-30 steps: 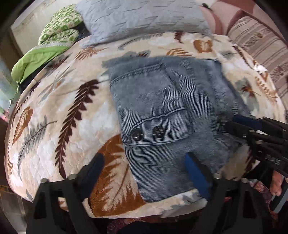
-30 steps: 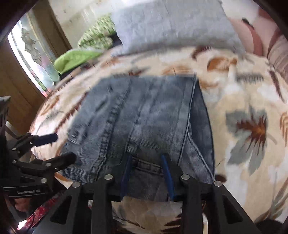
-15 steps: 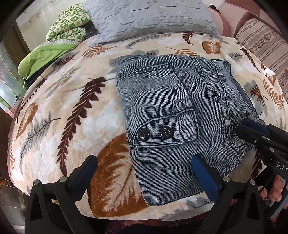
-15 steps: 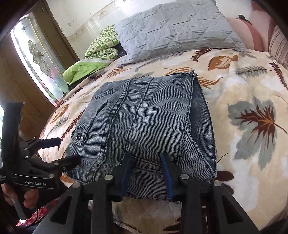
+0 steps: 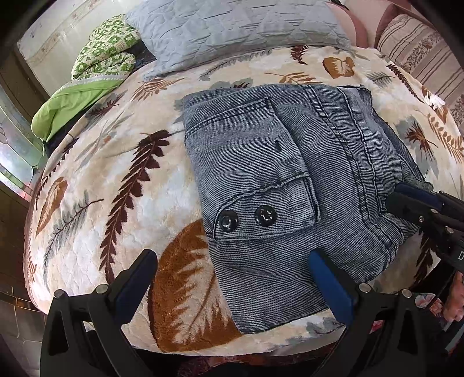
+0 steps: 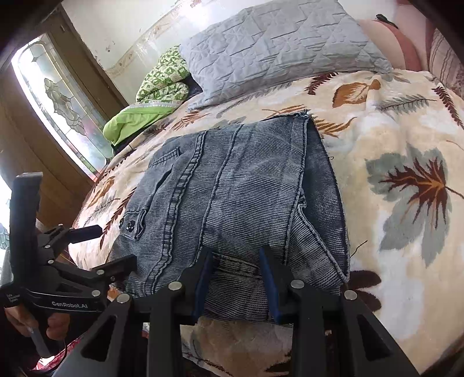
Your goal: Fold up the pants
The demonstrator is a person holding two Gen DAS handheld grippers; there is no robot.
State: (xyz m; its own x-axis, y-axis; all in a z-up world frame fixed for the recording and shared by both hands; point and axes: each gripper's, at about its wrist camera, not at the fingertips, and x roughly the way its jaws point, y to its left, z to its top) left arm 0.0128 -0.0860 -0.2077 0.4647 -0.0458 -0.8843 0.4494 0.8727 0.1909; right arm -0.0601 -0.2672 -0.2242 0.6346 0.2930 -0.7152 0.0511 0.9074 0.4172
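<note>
Our pants (image 5: 290, 185) lie folded on the bed (image 5: 95, 203); left claw (image 5: 232, 278) gapes wide and empty, right claw (image 6: 236, 278) half open astride the near edge, gripping nothing. Any snag could undo the fold

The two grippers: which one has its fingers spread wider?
The left gripper: its fingers stand far apart, one over the blanket, one over the pants. The right gripper shows a narrower gap.

Folded pants (image 5: 290, 185) lay on a blanket (image 5: 110, 197) near its front edge. A pillow (image 5: 232, 26) lay behind them, a bundled quilt (image 5: 95, 75) to its left. Both grippers stood at the pants' front edge.
</note>
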